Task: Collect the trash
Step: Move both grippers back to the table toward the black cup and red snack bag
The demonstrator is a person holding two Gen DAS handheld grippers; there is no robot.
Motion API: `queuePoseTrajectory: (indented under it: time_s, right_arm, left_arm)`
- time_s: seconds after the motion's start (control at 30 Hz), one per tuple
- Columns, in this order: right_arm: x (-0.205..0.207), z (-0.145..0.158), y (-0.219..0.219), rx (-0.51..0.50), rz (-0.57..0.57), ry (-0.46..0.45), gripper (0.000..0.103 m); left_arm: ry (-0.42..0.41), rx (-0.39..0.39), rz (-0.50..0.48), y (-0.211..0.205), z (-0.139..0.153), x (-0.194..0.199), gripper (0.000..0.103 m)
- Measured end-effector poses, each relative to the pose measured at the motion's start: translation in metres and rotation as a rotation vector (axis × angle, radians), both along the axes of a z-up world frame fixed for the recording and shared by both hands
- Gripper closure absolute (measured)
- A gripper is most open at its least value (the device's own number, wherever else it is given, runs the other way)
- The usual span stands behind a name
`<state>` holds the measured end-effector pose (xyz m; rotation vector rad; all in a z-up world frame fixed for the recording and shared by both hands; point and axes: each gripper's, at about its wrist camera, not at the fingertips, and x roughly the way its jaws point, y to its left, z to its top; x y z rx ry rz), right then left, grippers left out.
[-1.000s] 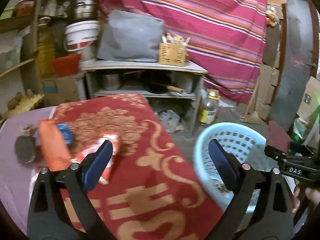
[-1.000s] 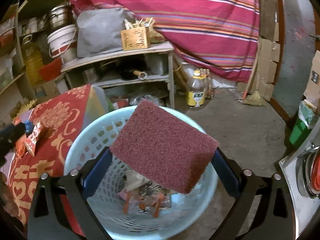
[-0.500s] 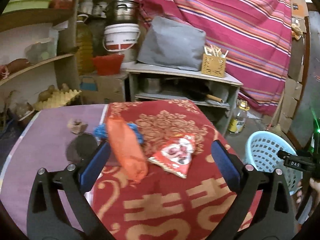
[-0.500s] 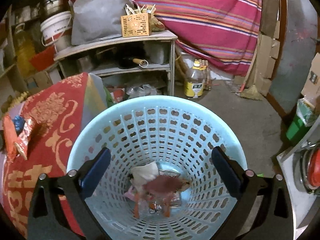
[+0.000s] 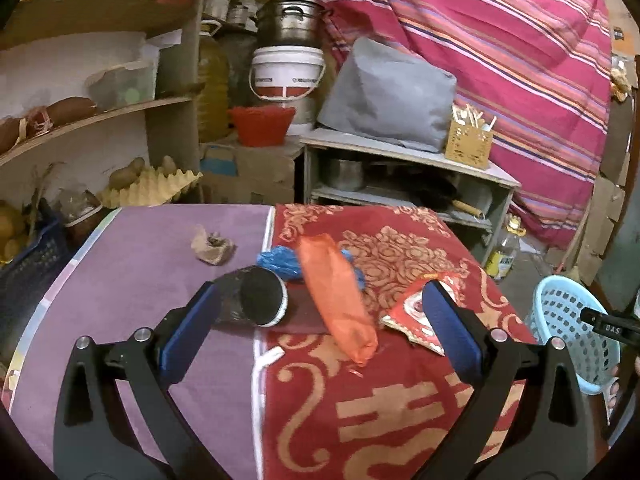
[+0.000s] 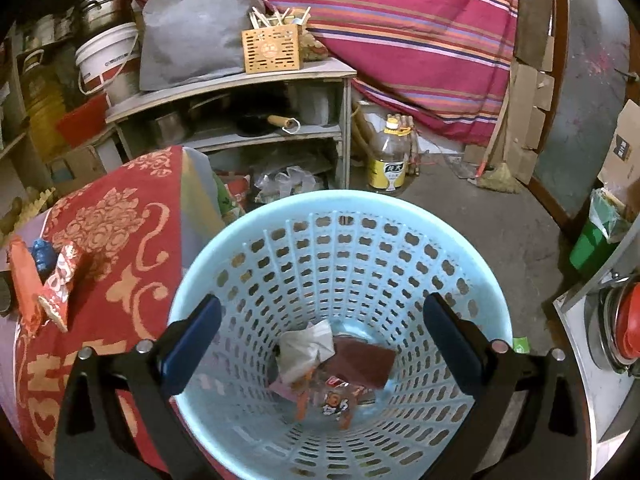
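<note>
Red cloth with gold patterns covers the right part of the surface (image 5: 400,420) in the left wrist view, and purple cloth covers the left part. Five pieces of trash lie there: one orange wrapper (image 5: 338,300), one blue crumpled bag (image 5: 280,262), one red snack packet (image 5: 416,316), one dark paper cup (image 5: 250,298) and one brown crumpled scrap (image 5: 212,246). The orange wrapper's long axis runs from far left to near right, its near end toward the camera. The cup lies on its side, mouth facing the camera and to the right. The left gripper (image 5: 316,328) hangs above this trash with its fingers spread wide and nothing between them. Behind stand wooden shelves, one white bucket (image 5: 287,72) and a striped pink curtain (image 5: 500,40). One pale blue basket (image 5: 568,320) sits on the floor at the right.

In the right wrist view, the right gripper (image 6: 320,344) is over the same basket (image 6: 340,208), fingers released and well apart, grasping nothing. On the basket's bottom lie one maroon scouring pad (image 6: 364,362), one white crumpled paper (image 6: 304,346) and some printed wrappers (image 6: 332,398) I cannot count. The basket stands on a grey concrete floor just beside the surface (image 6: 132,248), with one yellow-labelled bottle (image 6: 390,160) beyond it.
</note>
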<state>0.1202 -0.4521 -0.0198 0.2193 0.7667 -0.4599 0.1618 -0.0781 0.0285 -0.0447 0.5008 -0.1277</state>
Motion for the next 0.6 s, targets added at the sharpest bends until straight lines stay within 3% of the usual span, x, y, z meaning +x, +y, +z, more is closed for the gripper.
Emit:
queuePoseTrajectory:
  time_s: [0.2, 0.6]
  right_arm:
    - [0.001, 0.003, 0.001, -0.009, -0.019, 0.006, 0.005]
    - [-0.002, 0.021, 0.009, -0.002, 0.017, -0.087, 0.004]
  left_arm:
    - [0.004, 0.014, 0.019, 0.012, -0.005, 0.005, 0.006]
    - [0.013, 0.038, 0.053, 0.031, -0.012, 0.013, 0.006]
